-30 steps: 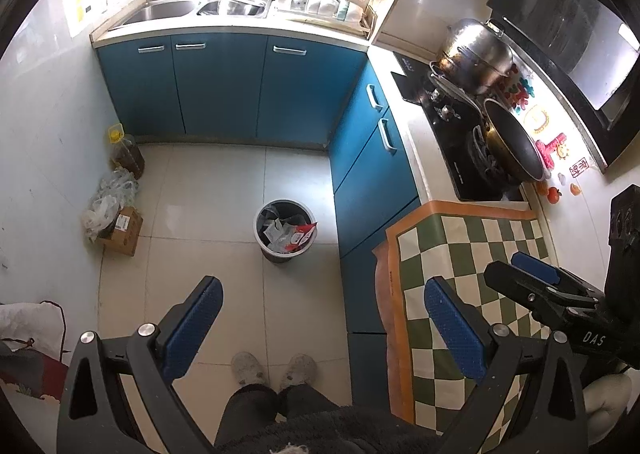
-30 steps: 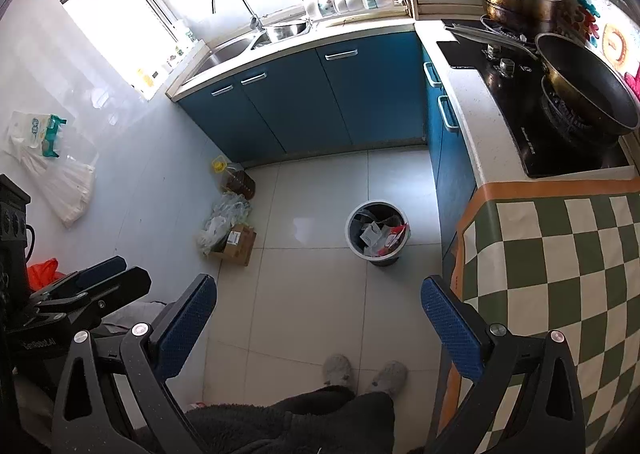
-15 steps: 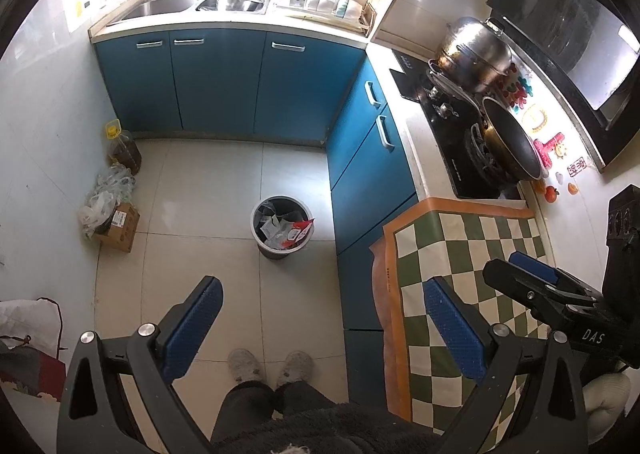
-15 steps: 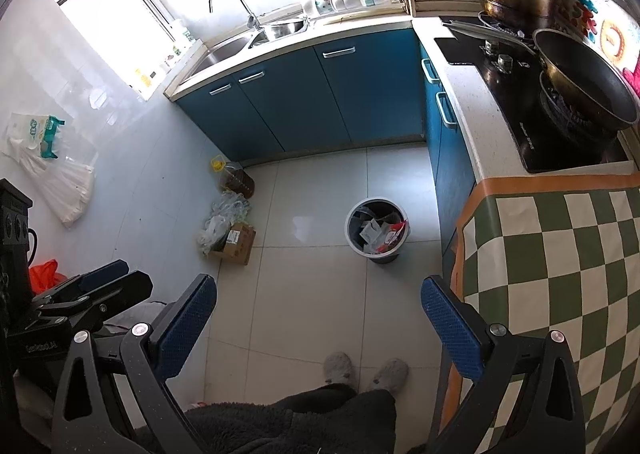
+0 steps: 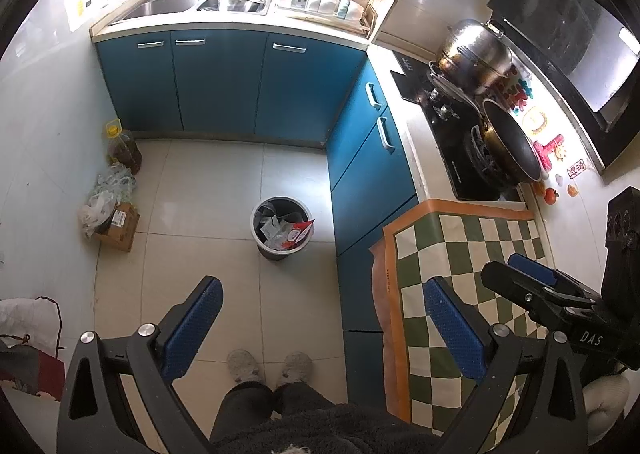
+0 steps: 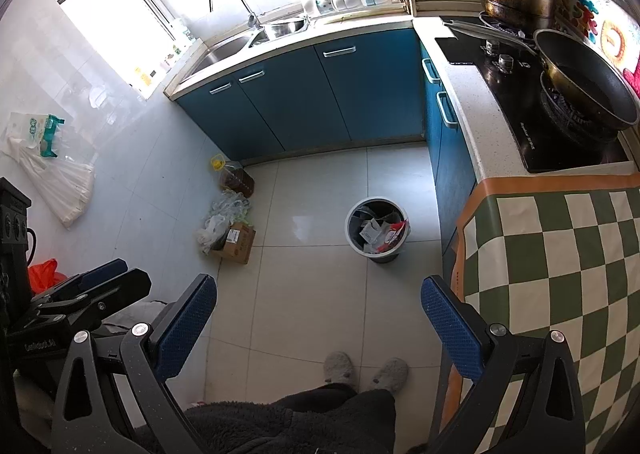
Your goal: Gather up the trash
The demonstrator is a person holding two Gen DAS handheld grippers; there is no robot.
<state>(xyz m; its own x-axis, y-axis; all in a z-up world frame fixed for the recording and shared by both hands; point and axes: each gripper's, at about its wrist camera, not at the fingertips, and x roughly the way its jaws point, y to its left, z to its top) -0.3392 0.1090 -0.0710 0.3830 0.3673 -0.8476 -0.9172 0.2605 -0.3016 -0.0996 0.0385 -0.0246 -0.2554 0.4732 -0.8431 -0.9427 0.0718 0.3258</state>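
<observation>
Small kitchen w/ pale tiled floor, seen from above. Nearest: person's slippers on the tiles. Left gripper wide apart, empty; right gripper also wide, empty. Further out, trash bin stands mid-floor beside blue cabinets, wrappers inside. Cardboard box & plastic bags by left wall. Sink at back.

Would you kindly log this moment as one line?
left gripper: open, empty | right gripper: open, empty | trash bin: on floor, holding wrappers

Trash bin contents too small to identify, person's legs cut off below
</observation>
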